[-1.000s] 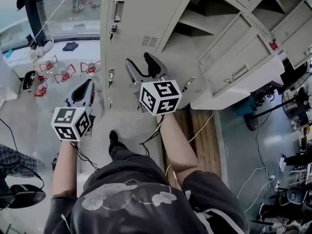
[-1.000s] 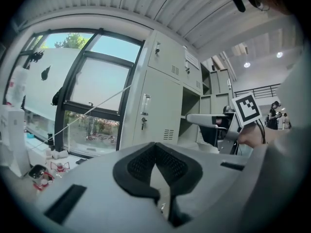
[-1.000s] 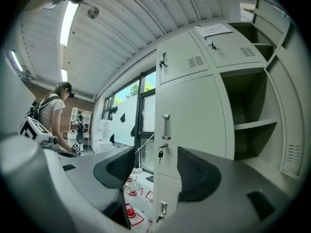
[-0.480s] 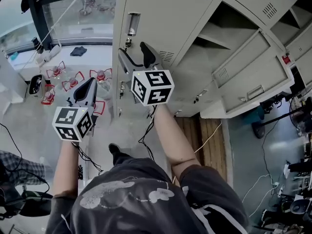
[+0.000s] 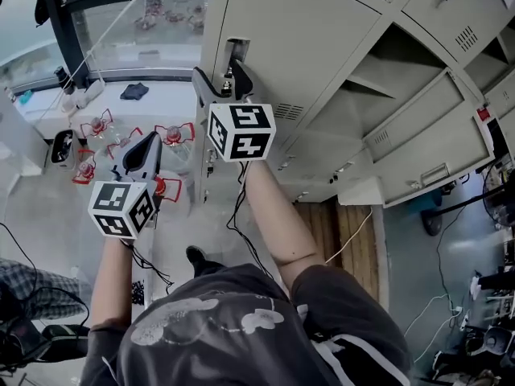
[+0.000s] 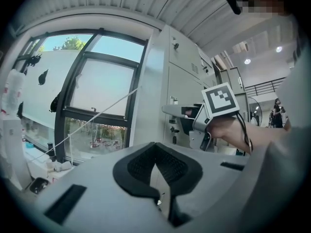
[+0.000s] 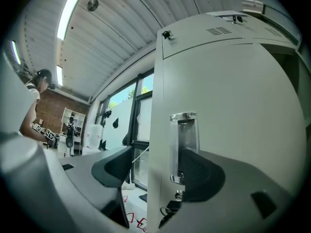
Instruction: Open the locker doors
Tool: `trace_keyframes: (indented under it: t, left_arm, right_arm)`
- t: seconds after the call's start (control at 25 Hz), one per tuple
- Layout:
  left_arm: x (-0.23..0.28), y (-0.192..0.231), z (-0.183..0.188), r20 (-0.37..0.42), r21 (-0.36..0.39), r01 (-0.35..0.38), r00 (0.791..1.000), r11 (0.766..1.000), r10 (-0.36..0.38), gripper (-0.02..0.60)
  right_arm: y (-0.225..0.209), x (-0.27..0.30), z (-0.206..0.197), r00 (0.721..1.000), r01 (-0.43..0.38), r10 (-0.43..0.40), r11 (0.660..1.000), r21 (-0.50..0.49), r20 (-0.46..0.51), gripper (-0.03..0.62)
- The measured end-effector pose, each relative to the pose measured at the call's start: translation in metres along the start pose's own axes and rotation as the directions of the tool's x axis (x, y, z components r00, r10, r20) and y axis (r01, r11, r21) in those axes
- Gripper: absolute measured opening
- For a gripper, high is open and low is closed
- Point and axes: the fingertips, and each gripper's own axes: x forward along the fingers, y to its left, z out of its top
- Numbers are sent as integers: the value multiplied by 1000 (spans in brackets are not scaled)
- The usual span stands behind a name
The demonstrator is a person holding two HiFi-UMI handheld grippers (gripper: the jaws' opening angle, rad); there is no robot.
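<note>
The tall beige locker door [image 5: 298, 47] at the left end of the row is shut, with a chrome recessed handle [image 5: 236, 52] near its left edge. My right gripper [image 5: 223, 77] is held up at that handle, open; its jaws have just been opening. In the right gripper view the handle [image 7: 184, 144] and the door's edge line up between the wide jaws of the right gripper [image 7: 155, 174], and no pad visibly presses on them. My left gripper [image 5: 145, 143] hangs lower and to the left, away from the locker. Its pads [image 6: 163, 198] meet with nothing between them.
To the right, several locker compartments [image 5: 402, 79] stand open with doors [image 5: 426, 147] swung out. A window [image 5: 137, 30] is left of the lockers, with red-framed things [image 5: 173, 133] on the floor below. Cables and a wooden pallet [image 5: 338, 232] lie near my feet. Another person [image 7: 36, 106] stands far left.
Both grippers have moved forward toward the lockers. The right gripper has gone from below the closed door up to its handle. The left gripper has followed a shorter way.
</note>
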Motion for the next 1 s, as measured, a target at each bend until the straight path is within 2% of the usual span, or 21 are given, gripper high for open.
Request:
trace_keyframes:
  t: [0.28, 0.68, 1.0]
  left_arm:
    - [10, 19, -7, -6, -25, -16, 1000, 1000, 16, 9]
    - [3, 15, -14, -23, -26, -26, 999, 999, 25, 9]
    - [-12, -3, -13, -27, -20, -25, 999, 999, 25, 9]
  right_arm:
    - [3, 14, -4, 998, 54, -53, 998, -26, 28, 302]
    - [8, 6, -2, 991, 132, -131, 991, -15, 34, 302]
    - [18, -21, 2, 992, 125, -125, 992, 8, 25, 301]
